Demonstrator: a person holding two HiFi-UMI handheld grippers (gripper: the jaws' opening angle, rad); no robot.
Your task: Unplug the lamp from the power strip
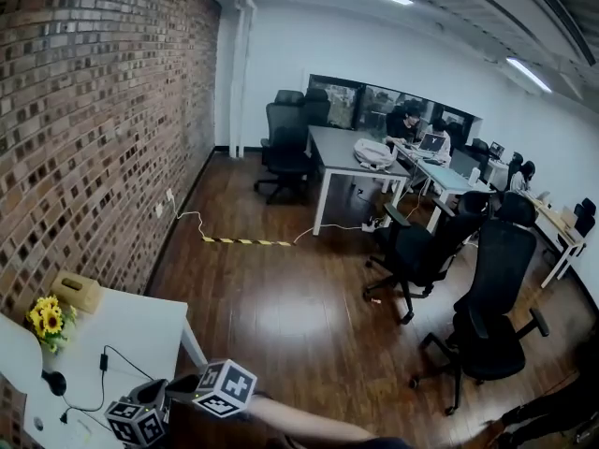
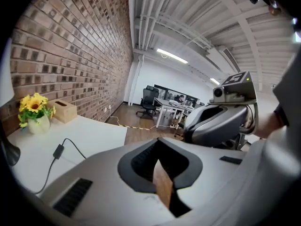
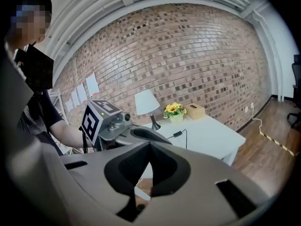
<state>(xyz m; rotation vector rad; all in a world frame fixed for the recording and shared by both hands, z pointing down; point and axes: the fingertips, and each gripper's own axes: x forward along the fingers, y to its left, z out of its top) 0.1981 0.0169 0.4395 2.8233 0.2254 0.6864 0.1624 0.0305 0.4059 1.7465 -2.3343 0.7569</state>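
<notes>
The lamp (image 3: 146, 102), with a white shade and a black base, stands on the white table (image 3: 211, 133) against the brick wall. Its black cord (image 1: 105, 363) with an inline switch trails over the tabletop. In the left gripper view the shade (image 2: 3, 79) sits at the picture's left edge and the cord's switch (image 2: 59, 150) lies on the table. I see no power strip on the table. Both grippers hang in the air off the table's corner, side by side. My left gripper (image 2: 157, 149) and my right gripper (image 3: 150, 147) are both shut with nothing between their jaws.
A vase of sunflowers (image 1: 47, 321) and a tissue box (image 1: 77, 291) stand by the wall on the table. Black office chairs (image 1: 487, 297) and a grey desk (image 1: 351, 162) stand across the wooden floor. A yellow-black cable strip (image 1: 245, 241) crosses the floor.
</notes>
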